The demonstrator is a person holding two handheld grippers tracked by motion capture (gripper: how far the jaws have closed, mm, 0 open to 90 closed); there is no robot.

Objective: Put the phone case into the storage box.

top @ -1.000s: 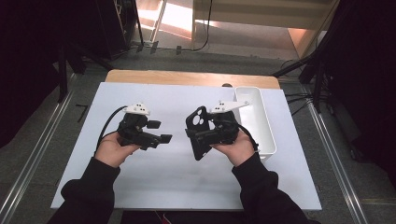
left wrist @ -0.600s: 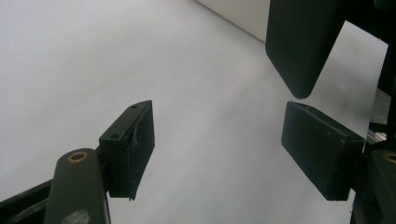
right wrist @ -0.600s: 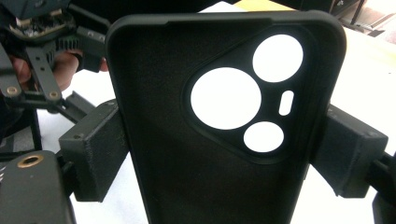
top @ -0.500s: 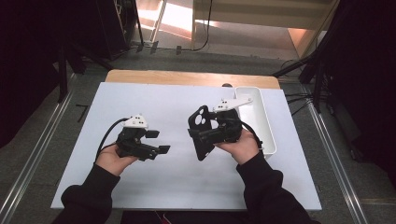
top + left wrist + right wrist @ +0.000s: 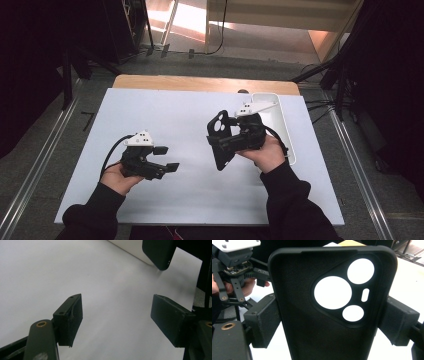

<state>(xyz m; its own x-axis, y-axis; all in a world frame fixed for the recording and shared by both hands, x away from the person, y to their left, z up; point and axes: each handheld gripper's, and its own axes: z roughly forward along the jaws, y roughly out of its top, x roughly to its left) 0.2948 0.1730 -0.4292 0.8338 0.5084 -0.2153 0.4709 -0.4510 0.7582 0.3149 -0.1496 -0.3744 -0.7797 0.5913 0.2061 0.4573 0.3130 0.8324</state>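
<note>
Lower and nearer the person than a second ago, the left gripper (image 5: 167,159) has sunk toward the white table (image 5: 165,115), while the right gripper (image 5: 224,142) has barely stirred and keeps the case (image 5: 220,139) up in the air as before.

That case is a black phone cover, held over the table's right half just left of the white tray (image 5: 280,125). From the right gripper view its hollow inner side faces the camera, with the camera cut-outs (image 5: 342,292) high up, and the two pads press on its long edges, one on each side. So the right claw is clamped on the case. The left claw stands wide apart with nothing between its pads (image 5: 71,317), only bare table beneath.

It looks like a light thing, no burden at all for one hand. I judge it to be soft rubbery plastic: a thin shell that would bow or twist if squeezed hard across its width, and the matt skin should give decent friction, so it is unlikely to slip. Nothing about it seems breakable.

The weak spot is the cut-out corner, where little material is left. A second hold would do best on a solid long edge or the lower end, well clear of those holes, with a gentle pinch on the rim.
</note>
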